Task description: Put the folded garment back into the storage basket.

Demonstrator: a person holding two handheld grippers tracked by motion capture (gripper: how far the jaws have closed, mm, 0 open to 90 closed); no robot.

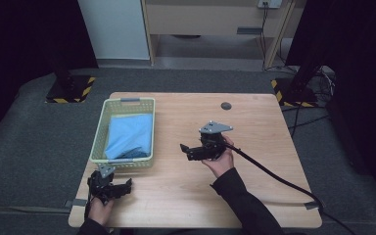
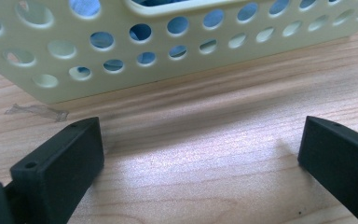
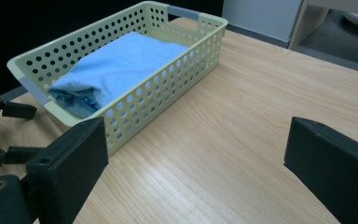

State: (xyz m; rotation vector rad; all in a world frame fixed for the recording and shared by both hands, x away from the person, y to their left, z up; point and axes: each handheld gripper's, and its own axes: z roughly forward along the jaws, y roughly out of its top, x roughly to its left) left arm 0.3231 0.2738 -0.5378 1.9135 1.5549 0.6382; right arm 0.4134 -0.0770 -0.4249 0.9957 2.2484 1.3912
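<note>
- the folded blue cloth (image 1: 129, 136) lies inside the pale green basket (image 1: 98, 132), filling most of its floor; in the right gripper view the cloth (image 3: 116, 70) sits below the basket's rim (image 3: 121, 105), with its rolled edge at the basket's near end.
- judging by this, the main work looks done: the cloth is folded and stowed, and nothing else lies loose on the wooden surface (image 1: 254, 127) beside the basket.
- the left tongs (image 1: 127, 186) rest low on the surface just outside the basket's near end, jaws spread wide and holding nothing; the left gripper view looks at the basket's perforated wall (image 2: 168, 51), with blue showing through the holes.
- the right tongs (image 1: 183, 149) hover above the surface to the right of the basket, apart from it, pointing toward it; their jaws are also spread wide with only bare wood between them.
- a small scrap of clear tape (image 2: 37, 111) is stuck to the surface near the basket's bottom edge; it seems no part of the work.
- what may be left, as a guess: drawing both hands away from the basket, or perhaps nudging the basket; the cloth itself seems to need no more handling.
</note>
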